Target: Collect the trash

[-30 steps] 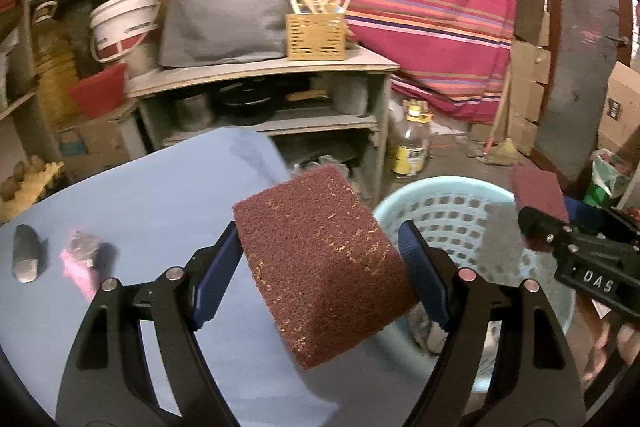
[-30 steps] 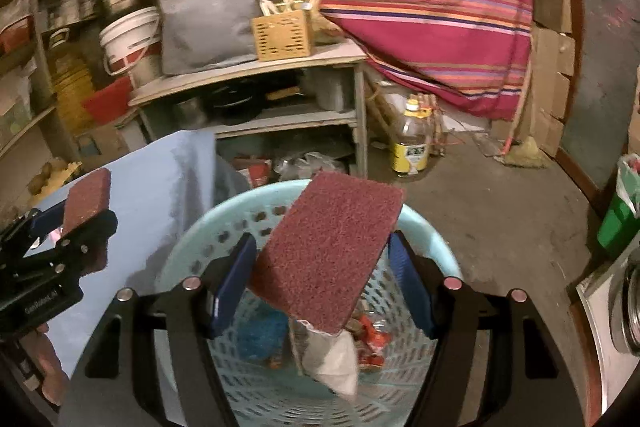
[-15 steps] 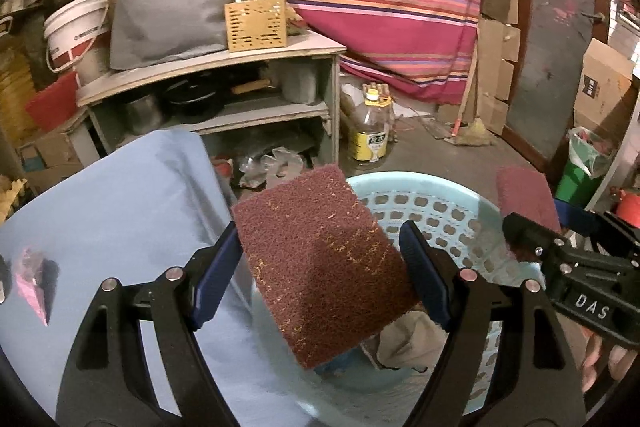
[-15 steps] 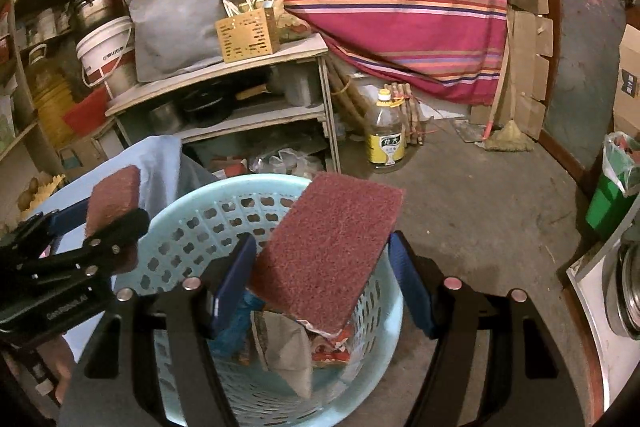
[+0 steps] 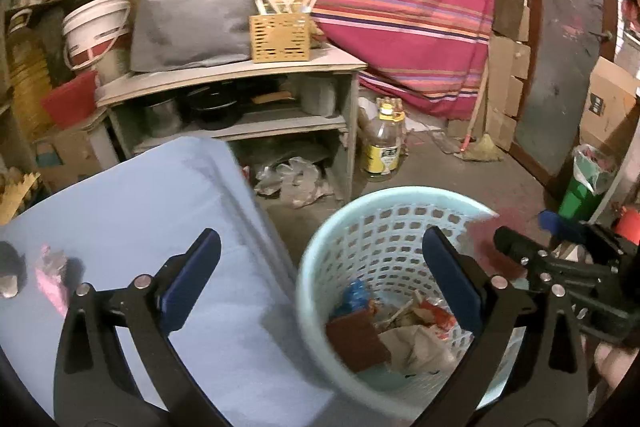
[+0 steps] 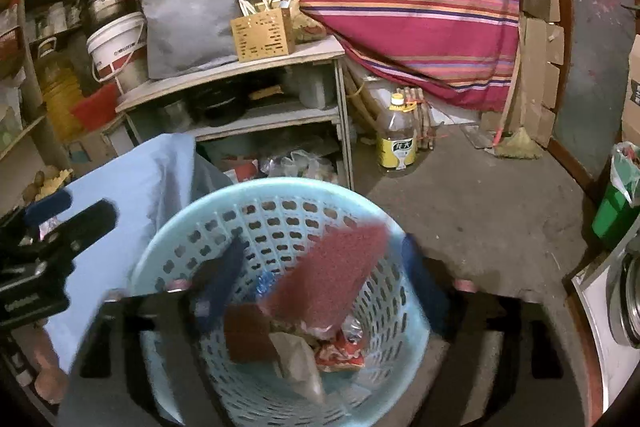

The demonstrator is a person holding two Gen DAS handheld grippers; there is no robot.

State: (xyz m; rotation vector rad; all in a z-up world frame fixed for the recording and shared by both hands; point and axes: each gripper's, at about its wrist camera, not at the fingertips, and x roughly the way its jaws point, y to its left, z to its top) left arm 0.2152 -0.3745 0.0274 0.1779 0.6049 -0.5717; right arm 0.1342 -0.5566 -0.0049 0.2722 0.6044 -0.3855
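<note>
A light blue plastic basket (image 5: 384, 223) stands on the floor beside the blue-covered table (image 5: 132, 211). My left gripper (image 5: 320, 279) is open and empty above the basket's near rim. A maroon scouring pad (image 5: 356, 343) lies inside the basket among wrappers and paper. In the right wrist view my right gripper (image 6: 320, 275) is blurred over the basket (image 6: 280, 199), its jaws spread. A second maroon pad (image 6: 332, 271) is between them, tilted, apparently loose and falling. The first pad (image 6: 244, 335) lies below it.
A pink wrapper (image 5: 52, 279) and a dark grey piece (image 5: 10, 271) lie on the table at the left. A grey shelf unit (image 5: 240, 99) stands behind. An oil bottle (image 5: 382, 147), a broom and a green bin (image 5: 580, 187) stand on the concrete floor.
My left gripper opened and its maroon pad dropped into the basket. My right gripper spread its jaws and its pad is slipping down toward the basket.
</note>
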